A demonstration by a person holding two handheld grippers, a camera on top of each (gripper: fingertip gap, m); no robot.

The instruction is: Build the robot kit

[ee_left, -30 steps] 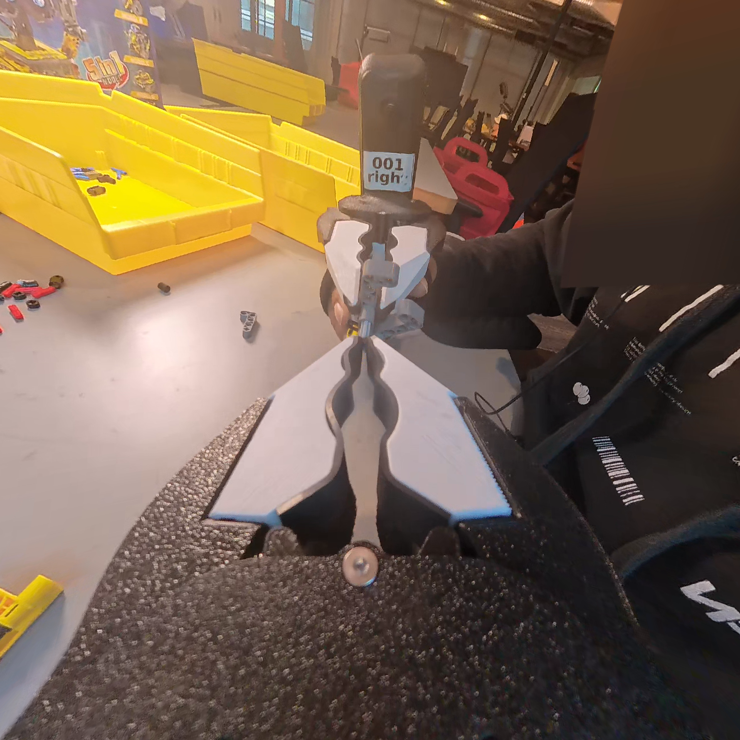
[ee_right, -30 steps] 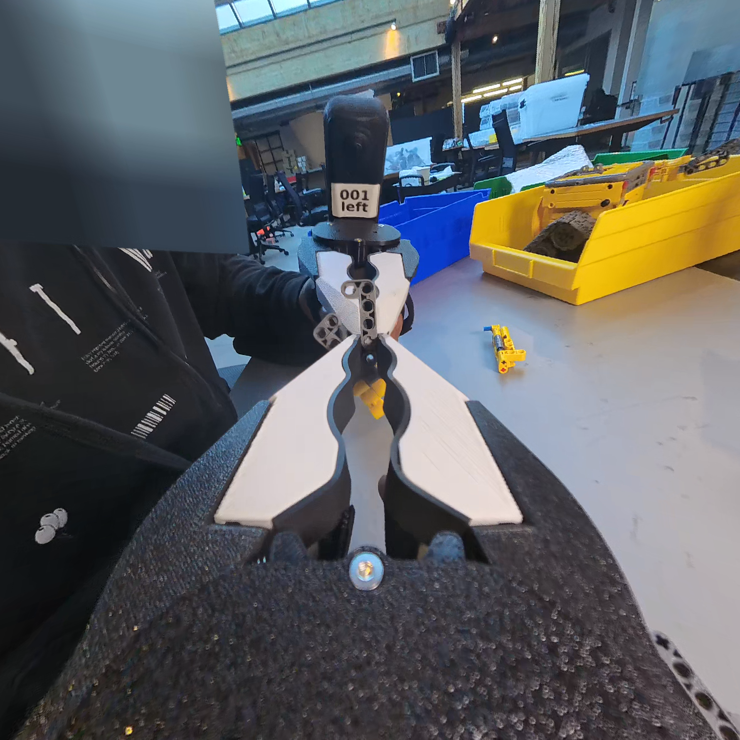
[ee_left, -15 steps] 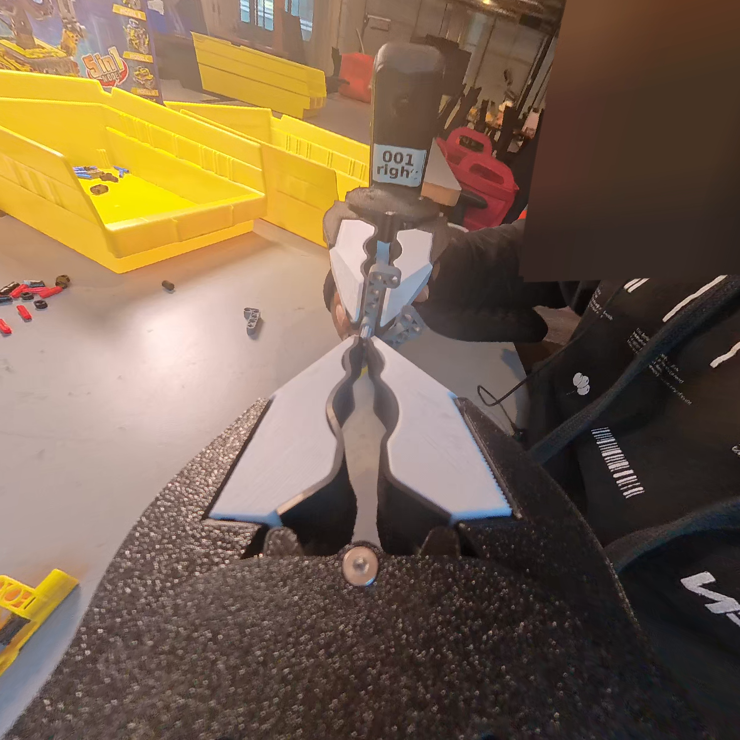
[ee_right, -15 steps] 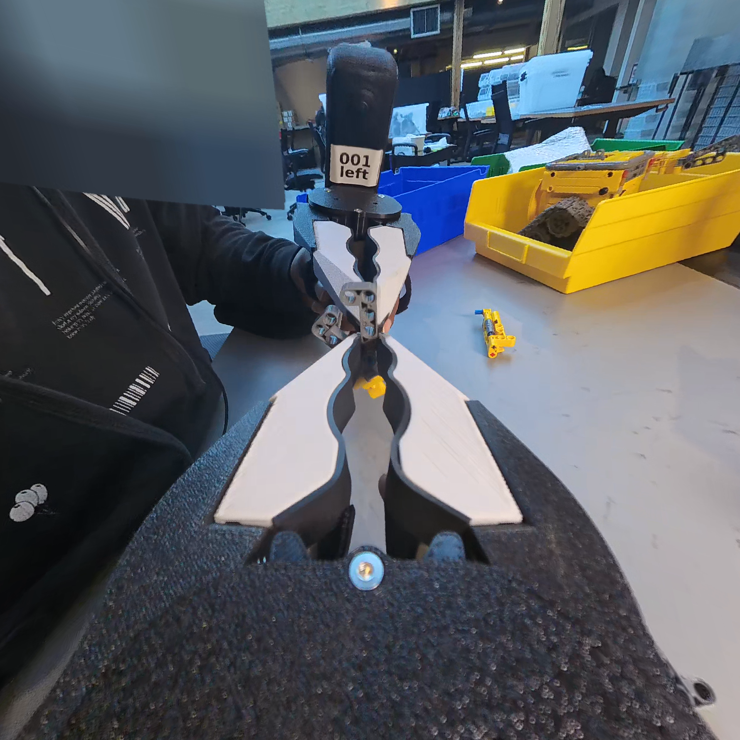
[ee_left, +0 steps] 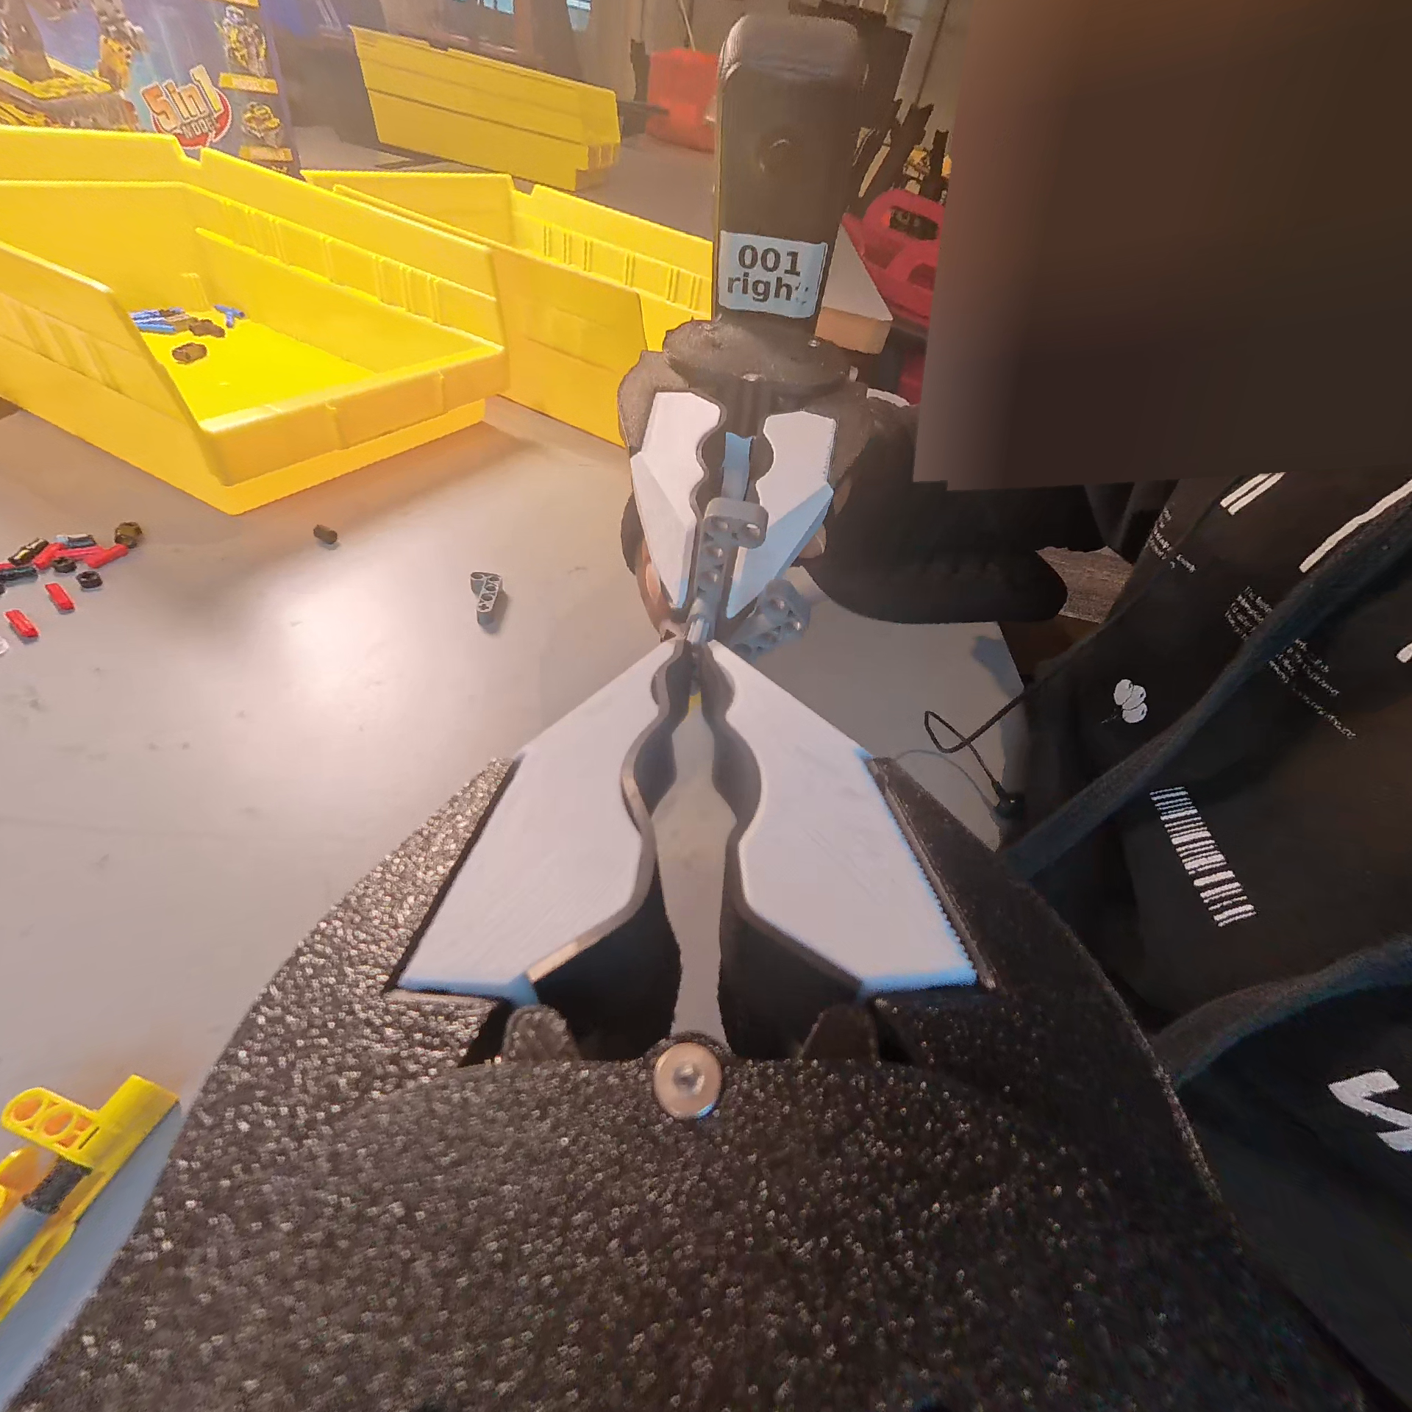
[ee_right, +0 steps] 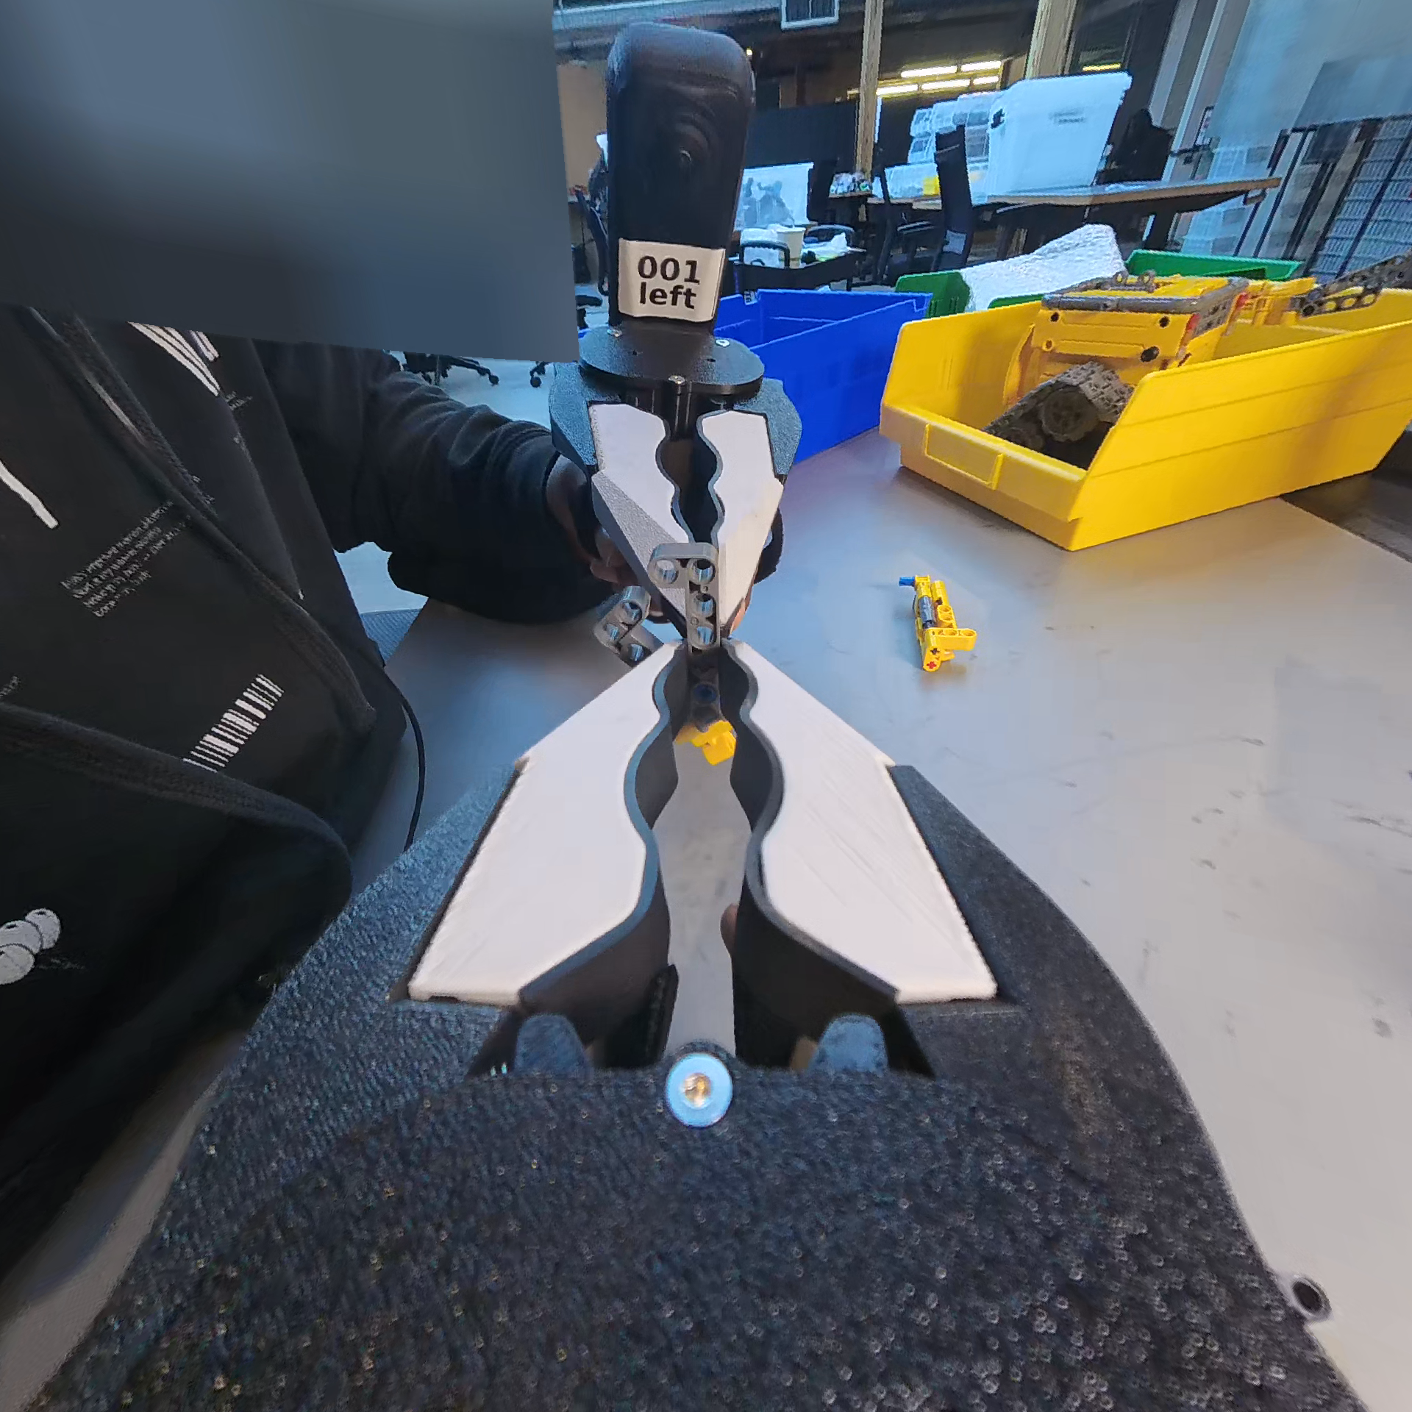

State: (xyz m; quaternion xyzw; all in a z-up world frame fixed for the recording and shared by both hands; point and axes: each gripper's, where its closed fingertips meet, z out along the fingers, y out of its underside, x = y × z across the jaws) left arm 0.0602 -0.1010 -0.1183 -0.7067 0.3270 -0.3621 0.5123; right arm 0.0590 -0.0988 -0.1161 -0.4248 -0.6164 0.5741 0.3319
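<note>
Grey plastic is what both tools meet on: a small grey beam assembly (ee_right: 694, 592), a strip with round holes and a short bent top, stands in the air above the grey table (ee_right: 1146, 802) between the two tips, with a second holed grey piece (ee_right: 628, 620) angling off its lower end

Seen in its own view, the right gripper (ee_right: 699, 659) has its jaws drawn almost together, only a narrow slot left, and in that slot sit a black part with a blue pin (ee_right: 703, 694) and a yellow part (ee_right: 709, 743) belonging to the same build. The left gripper (ee_left: 691, 659) faces it tip to tip, its jaws just as nearly closed, pinching the lower end of the assembly, where a sliver of yellow shows; exactly which piece its fingertips bear on I cannot tell. Dark-sleeved hands hold both tools close to the person's body.

In the left wrist view, on the far left stand yellow bins (ee_left: 306, 397), with red and black small parts (ee_left: 53, 565) scattered before them, a dark short beam (ee_left: 487, 592) lying alone on the table, and a yellow piece (ee_left: 69, 1131) at the near left edge. In the right wrist view, to the right lie a small yellow build (ee_right: 936, 623) and, farther, a yellow bin holding a tracked model (ee_right: 1070, 405), beside a blue bin (ee_right: 825, 344)
</note>
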